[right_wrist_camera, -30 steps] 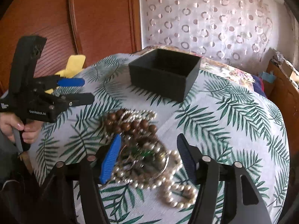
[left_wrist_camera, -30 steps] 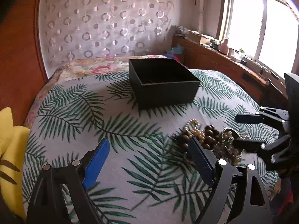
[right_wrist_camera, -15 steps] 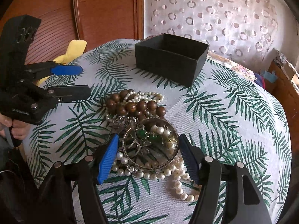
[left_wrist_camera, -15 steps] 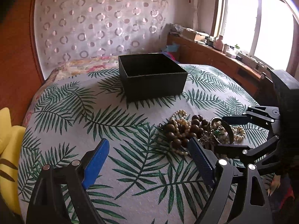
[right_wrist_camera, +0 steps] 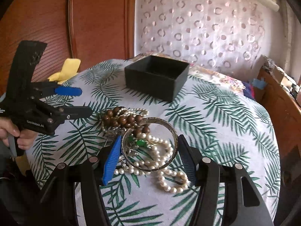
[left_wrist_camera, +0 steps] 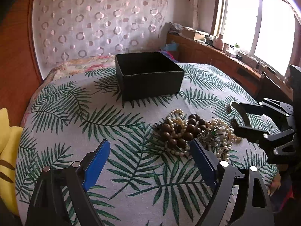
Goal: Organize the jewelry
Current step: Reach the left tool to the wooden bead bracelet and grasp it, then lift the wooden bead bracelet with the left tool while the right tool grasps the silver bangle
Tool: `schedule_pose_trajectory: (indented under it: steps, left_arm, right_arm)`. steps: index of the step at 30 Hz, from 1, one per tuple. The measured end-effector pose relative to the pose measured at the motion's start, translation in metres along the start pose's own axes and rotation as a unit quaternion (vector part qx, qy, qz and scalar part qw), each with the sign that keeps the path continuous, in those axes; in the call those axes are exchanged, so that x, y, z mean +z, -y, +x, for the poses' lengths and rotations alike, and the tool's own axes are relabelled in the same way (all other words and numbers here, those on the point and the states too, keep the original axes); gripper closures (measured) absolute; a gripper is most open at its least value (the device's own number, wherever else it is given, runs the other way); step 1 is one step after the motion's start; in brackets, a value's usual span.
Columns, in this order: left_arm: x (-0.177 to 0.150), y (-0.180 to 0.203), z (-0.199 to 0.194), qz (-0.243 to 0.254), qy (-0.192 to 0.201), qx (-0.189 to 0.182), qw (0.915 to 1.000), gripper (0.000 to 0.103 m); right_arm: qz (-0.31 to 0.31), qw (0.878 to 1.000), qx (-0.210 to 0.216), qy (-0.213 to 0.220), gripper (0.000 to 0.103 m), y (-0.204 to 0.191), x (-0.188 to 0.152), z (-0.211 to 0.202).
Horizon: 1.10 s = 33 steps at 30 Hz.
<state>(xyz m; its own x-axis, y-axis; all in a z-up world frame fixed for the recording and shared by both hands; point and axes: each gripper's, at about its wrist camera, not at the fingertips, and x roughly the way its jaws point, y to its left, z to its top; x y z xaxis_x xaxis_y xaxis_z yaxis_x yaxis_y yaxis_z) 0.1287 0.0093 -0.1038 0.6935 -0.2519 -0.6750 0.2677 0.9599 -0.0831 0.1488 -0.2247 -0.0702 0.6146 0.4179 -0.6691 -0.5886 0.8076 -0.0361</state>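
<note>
A heap of jewelry lies on the leaf-print cloth: brown wooden beads [left_wrist_camera: 180, 131] [right_wrist_camera: 124, 119], pearl strands [left_wrist_camera: 223, 137] [right_wrist_camera: 165, 171] and a silver bangle [right_wrist_camera: 172, 130]. An open black box [left_wrist_camera: 150, 75] [right_wrist_camera: 157, 77] stands behind it. My right gripper [right_wrist_camera: 149, 157] is shut on the bangle and holds it tilted, lifted above the pearls; it also shows in the left wrist view [left_wrist_camera: 233, 114]. My left gripper [left_wrist_camera: 148, 160] [right_wrist_camera: 82, 101] is open and empty, just left of the heap.
A yellow soft toy [left_wrist_camera: 7, 146] [right_wrist_camera: 65, 71] lies at the left edge of the bed. A wooden headboard [right_wrist_camera: 56, 28] and a patterned curtain [left_wrist_camera: 97, 28] stand behind. A cluttered wooden sill [left_wrist_camera: 225, 56] runs under the window on the right.
My right gripper has closed on the silver bangle and raised it off the heap. My left gripper has drawn nearer to the heap, still open.
</note>
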Motion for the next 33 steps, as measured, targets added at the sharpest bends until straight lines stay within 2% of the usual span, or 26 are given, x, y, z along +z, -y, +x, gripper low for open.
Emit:
schedule_pose_trajectory:
  steps: [5,10,16,27,29,30,33]
  left_arm:
    - [0.003,0.013,0.000,0.013,-0.001,-0.018,0.9997,0.021]
    - [0.006,0.032,0.005,0.039,-0.006,-0.037,0.9985,0.044]
    - [0.009,0.046,0.021,0.063,-0.026,-0.042,0.9968,0.071]
    - [0.012,0.048,0.044,0.083,-0.047,-0.029,0.9950,0.074]
    - [0.012,0.047,0.044,0.085,-0.048,-0.033,0.9947,0.080]
    - [0.013,0.047,0.043,0.085,-0.048,-0.039,0.9945,0.088]
    - [0.013,0.048,0.037,0.087,-0.045,-0.041,0.9943,0.091]
  right_arm:
    - [0.016,1.000,-0.004,-0.008,0.041,0.009,-0.015,-0.005]
    - [0.032,0.999,-0.001,-0.012,0.041,0.015,-0.028,-0.006]
    - [0.041,0.999,0.003,-0.017,0.041,0.018,-0.036,-0.001]
    - [0.047,0.999,0.008,-0.013,0.041,0.018,-0.038,-0.001]
    - [0.048,0.999,0.008,-0.013,0.041,0.018,-0.038,-0.001]
    - [0.048,0.999,0.009,-0.012,0.041,0.018,-0.038,-0.001]
    - [0.049,0.999,0.008,-0.013,0.041,0.018,-0.038,-0.001]
